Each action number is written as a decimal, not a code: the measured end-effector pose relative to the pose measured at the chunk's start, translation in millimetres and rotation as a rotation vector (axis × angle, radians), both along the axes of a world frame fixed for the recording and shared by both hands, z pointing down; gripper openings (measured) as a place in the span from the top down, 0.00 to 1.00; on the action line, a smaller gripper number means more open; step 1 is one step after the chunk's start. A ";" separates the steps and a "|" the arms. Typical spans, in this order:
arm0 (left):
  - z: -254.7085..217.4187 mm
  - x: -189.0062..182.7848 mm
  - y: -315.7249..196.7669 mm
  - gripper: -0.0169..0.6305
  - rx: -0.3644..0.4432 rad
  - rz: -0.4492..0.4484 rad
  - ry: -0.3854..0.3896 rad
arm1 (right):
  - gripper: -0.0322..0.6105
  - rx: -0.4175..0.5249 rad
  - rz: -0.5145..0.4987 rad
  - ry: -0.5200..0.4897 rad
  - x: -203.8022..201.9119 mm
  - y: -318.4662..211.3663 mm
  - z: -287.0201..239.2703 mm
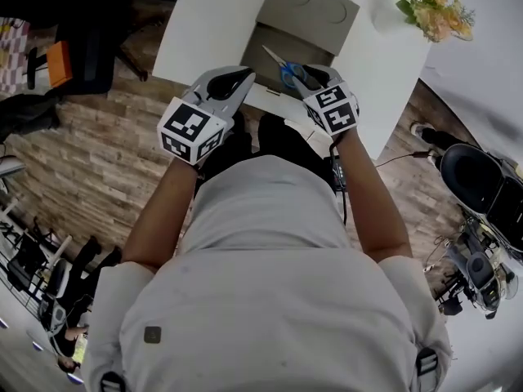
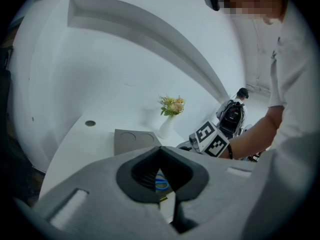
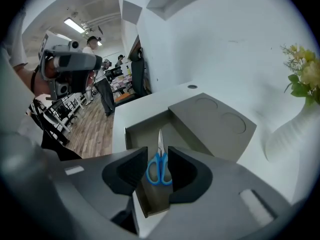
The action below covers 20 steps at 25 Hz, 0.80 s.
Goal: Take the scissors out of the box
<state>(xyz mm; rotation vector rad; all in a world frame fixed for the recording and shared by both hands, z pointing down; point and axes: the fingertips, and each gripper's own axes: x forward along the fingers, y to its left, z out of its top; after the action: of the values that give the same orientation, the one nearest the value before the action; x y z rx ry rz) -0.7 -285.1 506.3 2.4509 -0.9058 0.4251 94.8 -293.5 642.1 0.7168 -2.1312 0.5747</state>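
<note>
Blue-handled scissors (image 3: 159,168) lie flat inside the open grey box (image 3: 141,130), blades pointing to the far side. In the head view the scissors (image 1: 284,68) sit in the box (image 1: 270,43) near the table's front edge. My right gripper (image 3: 157,150) hangs just above the handles, open, one jaw on each side and not touching them. The head view shows it (image 1: 307,75) over the box's near right corner. My left gripper (image 1: 243,76) hovers at the box's near left corner, its tips together and empty. In the left gripper view its jaws (image 2: 161,150) meet.
The box lid (image 1: 315,6) lies flat behind the box on the white table (image 1: 204,23). A white vase of flowers (image 1: 433,11) stands at the far right. Wooden floor, chairs and people lie beyond the table's left edge.
</note>
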 end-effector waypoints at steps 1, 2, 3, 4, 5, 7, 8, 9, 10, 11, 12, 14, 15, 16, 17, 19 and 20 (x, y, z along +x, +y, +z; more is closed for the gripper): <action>1.8 0.0 -1.2 0.97 -0.003 -0.003 0.001 | 0.73 -0.012 -0.007 0.011 -1.0 0.6 6.3; 3.4 -0.1 -2.3 0.97 -0.005 -0.007 0.002 | 0.73 -0.025 -0.018 0.022 -2.1 1.6 13.0; 4.8 0.2 -3.3 0.97 -0.007 -0.010 0.002 | 0.73 -0.039 -0.028 0.033 -3.0 2.9 19.7; 6.1 1.0 -4.3 0.97 -0.010 -0.013 0.004 | 0.73 -0.052 -0.036 0.044 -3.5 4.1 25.8; 7.4 2.2 -5.0 0.97 -0.014 -0.015 0.007 | 0.73 -0.064 -0.041 0.053 -3.7 5.1 31.6; 9.8 4.6 -5.7 0.97 -0.031 -0.022 0.027 | 0.72 -0.088 -0.047 0.068 -3.7 6.5 43.6; 10.5 5.2 -5.9 0.97 -0.041 -0.028 0.041 | 0.72 -0.101 -0.051 0.079 -3.5 7.1 49.0; 11.3 5.6 -6.1 0.97 -0.049 -0.034 0.051 | 0.72 -0.113 -0.054 0.092 -3.0 7.7 53.8; 12.3 5.9 -6.1 0.97 -0.053 -0.038 0.056 | 0.72 -0.125 -0.058 0.104 -2.6 8.6 58.0; 13.3 6.3 -5.9 0.97 -0.056 -0.039 0.058 | 0.72 -0.135 -0.062 0.113 -2.3 9.6 61.8; 14.4 6.7 -5.7 0.97 -0.059 -0.039 0.057 | 0.72 -0.143 -0.067 0.121 -2.3 10.9 65.2; 16.0 6.8 -6.1 0.97 -0.063 -0.039 0.056 | 0.71 -0.154 -0.082 0.138 -2.7 12.7 71.0; 16.5 6.4 -6.6 0.97 -0.064 -0.040 0.055 | 0.71 -0.155 -0.089 0.145 -3.1 12.9 73.6; 17.0 5.8 -7.1 0.97 -0.065 -0.042 0.054 | 0.71 -0.154 -0.096 0.153 -3.5 12.5 76.1; 17.4 4.9 -7.6 0.97 -0.066 -0.044 0.055 | 0.71 -0.151 -0.102 0.162 -3.8 11.7 78.4; 18.0 2.4 -7.9 0.97 -0.072 -0.050 0.061 | 0.73 -0.142 -0.114 0.199 -4.5 11.2 82.5; 18.3 1.0 -7.8 0.97 -0.075 -0.054 0.065 | 0.73 -0.137 -0.123 0.225 -5.0 11.9 84.3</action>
<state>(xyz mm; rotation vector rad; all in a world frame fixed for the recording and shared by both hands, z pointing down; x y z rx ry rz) 0.3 -292.9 524.7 2.3527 -0.9098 0.3521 89.8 -281.6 726.5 0.5433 -1.8924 0.5414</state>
